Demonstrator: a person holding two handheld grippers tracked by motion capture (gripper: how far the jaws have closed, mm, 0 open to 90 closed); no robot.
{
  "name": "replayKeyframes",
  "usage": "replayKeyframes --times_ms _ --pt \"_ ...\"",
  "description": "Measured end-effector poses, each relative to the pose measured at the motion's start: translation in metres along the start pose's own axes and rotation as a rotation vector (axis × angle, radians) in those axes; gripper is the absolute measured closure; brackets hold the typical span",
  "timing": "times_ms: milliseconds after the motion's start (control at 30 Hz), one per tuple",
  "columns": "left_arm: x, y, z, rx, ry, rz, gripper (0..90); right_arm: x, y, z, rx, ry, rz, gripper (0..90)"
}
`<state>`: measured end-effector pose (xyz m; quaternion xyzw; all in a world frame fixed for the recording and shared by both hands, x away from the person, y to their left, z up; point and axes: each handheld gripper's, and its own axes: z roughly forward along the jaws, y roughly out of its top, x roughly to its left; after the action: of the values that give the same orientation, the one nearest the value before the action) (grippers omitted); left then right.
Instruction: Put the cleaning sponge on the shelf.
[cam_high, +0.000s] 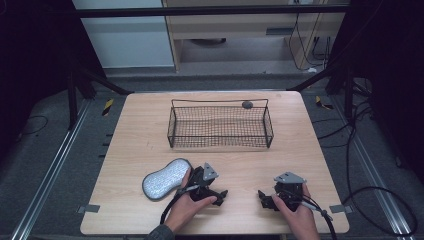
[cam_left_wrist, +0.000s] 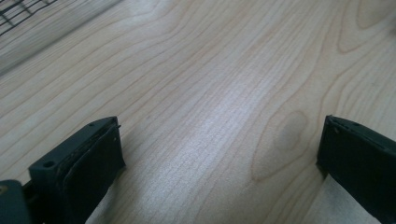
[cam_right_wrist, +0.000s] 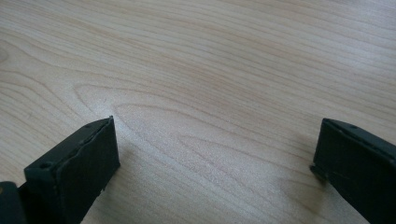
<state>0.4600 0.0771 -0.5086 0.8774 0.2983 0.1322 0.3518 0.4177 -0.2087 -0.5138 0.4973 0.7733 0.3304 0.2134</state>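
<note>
While both tools rest low on the pale wooden table (cam_high: 135, 150), nothing held — jaws of left gripper (cam_high: 216, 196) and right gripper (cam_high: 265, 199) alike spread wide over bare wood. Nearest object: the grey speckled oval pad (cam_high: 165, 178), lower left of centre in the high view, just beside the left hand (cam_high: 187, 207). Long axis tilted, upper right to lower left. Left side clearly nearer — right well apart. Black wire-mesh basket (cam_high: 220, 145) beyond, mid-frame, probably the destination.
</note>
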Motion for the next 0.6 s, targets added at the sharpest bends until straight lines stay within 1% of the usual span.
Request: replayKeyframes --times_ms 33,67,100,133,167,233,267,300,333,367,400,433,500,567,600 --pt "0.001 0.002 -0.001 0.012 0.004 0.011 0.7 0.000 0.000 0.000 0.000 0.002 -0.001 0.3" --pt "0.001 0.002 -0.001 0.012 0.004 0.011 3.5 0.000 0.000 0.000 0.000 0.002 -0.001 0.3" --pt "0.001 0.004 -0.003 0.015 0.009 0.014 3.5 0.000 0.001 0.001 0.001 0.001 -0.003 0.3" --pt "0.004 0.009 -0.010 0.018 0.003 0.042 3.6 -0.001 0.001 0.001 0.002 0.003 -0.010 0.3" --pt "0.004 0.009 -0.010 0.018 0.003 0.042 3.2 -0.001 0.001 0.001 0.001 0.004 -0.012 0.3" --pt "0.009 0.015 -0.021 0.000 -0.001 0.070 3.3 -0.001 0.001 0.001 0.001 0.004 -0.012 0.3" --pt "0.011 0.017 -0.026 -0.008 0.001 0.068 3.3 -0.001 0.001 0.001 0.001 0.004 -0.012 0.3" --pt "0.014 0.020 -0.031 -0.002 0.009 0.078 3.3 -0.001 0.001 0.001 0.001 0.004 -0.012 0.3" --pt "0.016 0.022 -0.036 0.001 0.028 0.078 3.3 -0.001 0.001 0.001 0.000 0.005 -0.012 0.3" --pt "0.023 0.024 -0.046 0.014 0.045 0.073 3.7 -0.001 0.001 0.001 0.000 0.005 -0.013 0.4" --pt "0.023 0.024 -0.046 0.014 0.045 0.073 3.6 -0.001 0.001 0.001 0.000 0.005 -0.013 0.4" --pt "0.026 0.023 -0.051 0.022 0.049 0.077 3.6 -0.001 0.001 0.001 0.001 0.006 -0.013 0.4" --pt "0.034 0.020 -0.059 0.047 0.077 0.084 3.6 -0.001 0.001 0.001 0.001 0.006 -0.011 0.4" --pt "0.042 0.014 -0.066 0.067 0.084 0.073 3.6 -0.001 0.001 0.001 0.000 0.007 -0.009 0.4" --pt "0.047 0.011 -0.070 0.077 0.094 0.069 3.5 -0.001 0.001 0.001 0.001 0.007 -0.009 0.4"
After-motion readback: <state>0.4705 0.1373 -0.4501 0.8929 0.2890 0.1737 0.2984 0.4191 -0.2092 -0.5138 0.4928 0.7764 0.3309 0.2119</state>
